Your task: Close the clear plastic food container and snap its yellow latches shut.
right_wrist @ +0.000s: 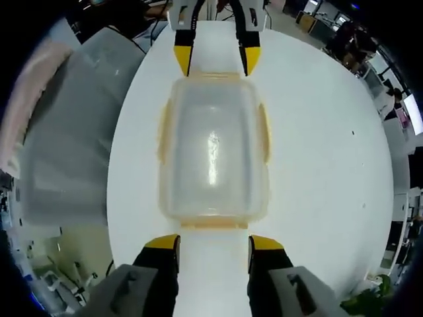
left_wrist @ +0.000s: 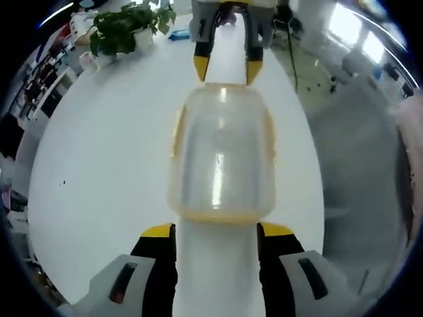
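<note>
The big round white table [left_wrist: 99, 165] holds one thing in its middle: a clear plastic food box with a lid on top and yellow latches [left_wrist: 221, 158]. In the right gripper view the same box [right_wrist: 213, 148] sits dead centre, just past that gripper's jaws.

The left gripper [left_wrist: 217, 232] waits at 6 o'clock with its yellow-tipped jaws apart and nothing between them. The right gripper [right_wrist: 213, 246] is the same, wide apart and holding nothing. Each gripper faces the other from the far end of the box, up at 12 o'clock.

The box's long side runs from 6 to 12 o'clock, so its short ends point at the two grippers. Yellow latches sit at 3, 6, 9 and 12 o'clock. I cannot tell which are snapped down.

I think the lid is on, so pressing the latches comes next. A good way is to hold one end steady while the other gripper pushes a latch down flat, so the box does not slide.

A small green plant in a white pot [left_wrist: 125, 30] stands at 11 o'clock, well apart.
</note>
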